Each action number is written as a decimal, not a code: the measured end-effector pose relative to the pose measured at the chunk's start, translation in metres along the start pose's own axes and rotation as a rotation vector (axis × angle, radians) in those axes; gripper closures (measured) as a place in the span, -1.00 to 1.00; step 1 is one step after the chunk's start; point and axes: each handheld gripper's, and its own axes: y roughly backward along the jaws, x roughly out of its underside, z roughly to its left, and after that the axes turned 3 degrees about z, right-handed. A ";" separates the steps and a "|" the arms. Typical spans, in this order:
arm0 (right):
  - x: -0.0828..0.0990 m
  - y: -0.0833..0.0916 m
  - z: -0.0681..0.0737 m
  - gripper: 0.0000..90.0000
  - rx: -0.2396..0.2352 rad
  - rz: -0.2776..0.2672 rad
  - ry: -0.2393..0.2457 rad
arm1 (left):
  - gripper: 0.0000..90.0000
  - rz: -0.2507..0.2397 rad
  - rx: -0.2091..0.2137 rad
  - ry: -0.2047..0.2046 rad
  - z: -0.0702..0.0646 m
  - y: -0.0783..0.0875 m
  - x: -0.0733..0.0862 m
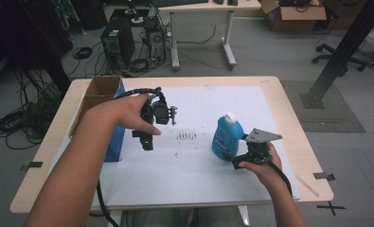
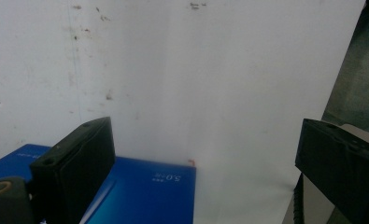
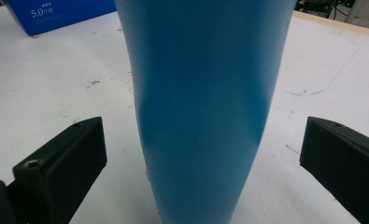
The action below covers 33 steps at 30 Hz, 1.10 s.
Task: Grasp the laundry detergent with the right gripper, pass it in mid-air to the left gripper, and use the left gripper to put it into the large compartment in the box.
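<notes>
Getting ready to grab the blue bottle

The blue bottle (image 1: 227, 137) stands up on the white sheet (image 1: 199, 179), near the right side of the table (image 1: 289, 113); the right gripper (image 1: 236, 158) is wide open with the bottle between its jaws, not squeezing yet; next, I think, it should close gently around the bottle; the left gripper (image 1: 149, 137) hangs open and empty beside the blue box (image 1: 114, 142).
</notes>
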 end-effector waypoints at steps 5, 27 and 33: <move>0.001 -0.004 0.002 -0.99 0.011 -0.033 -0.009 | -0.88 -0.004 0.000 0.001 0.000 0.000 0.000; 0.005 -0.020 0.006 -1.00 0.080 -0.139 -0.044 | -0.88 -0.013 -0.001 0.001 -0.001 0.001 0.003; 0.007 -0.024 0.007 -1.00 0.093 -0.146 -0.051 | -0.88 -0.017 -0.001 0.005 -0.002 0.001 0.004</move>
